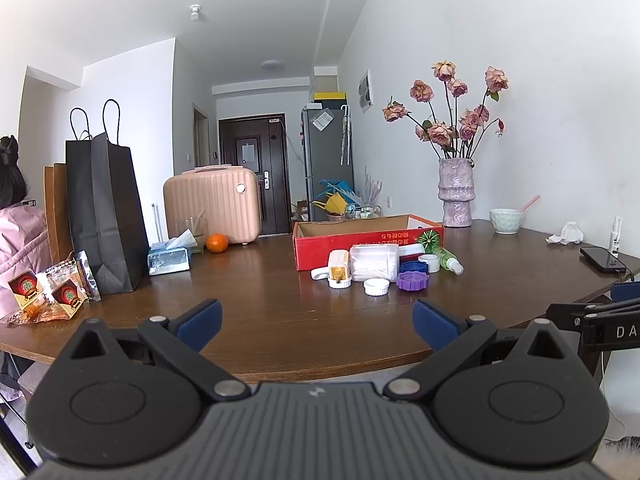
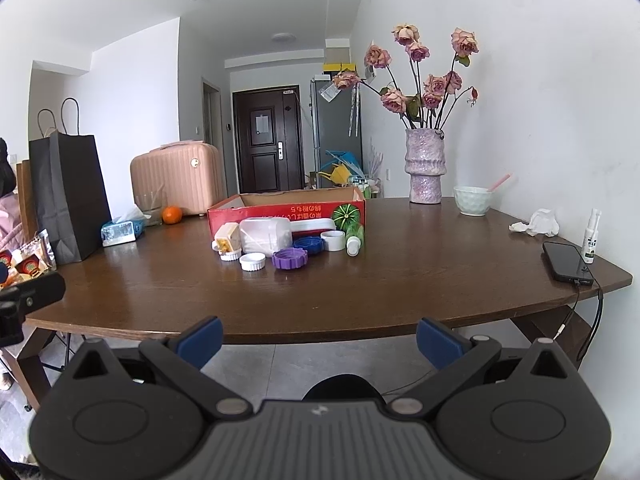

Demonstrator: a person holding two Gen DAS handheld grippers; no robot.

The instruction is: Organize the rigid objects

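Both the left tongs (image 1: 316, 322) and the right tongs (image 2: 318, 340) are sitting released at the bottom of their frames, gripping nothing. The cluster of rigid items, with a purple lid (image 2: 289, 258) and a clear container (image 2: 266, 235), is lying mid-frame on the worktop (image 2: 400, 280), just before the red cardboard box (image 2: 256, 216).

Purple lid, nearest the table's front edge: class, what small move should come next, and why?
Probably ease the right gripper forward toward the purple lid. Both grippers are open and empty, short of the table; the lid sits outside the red box.
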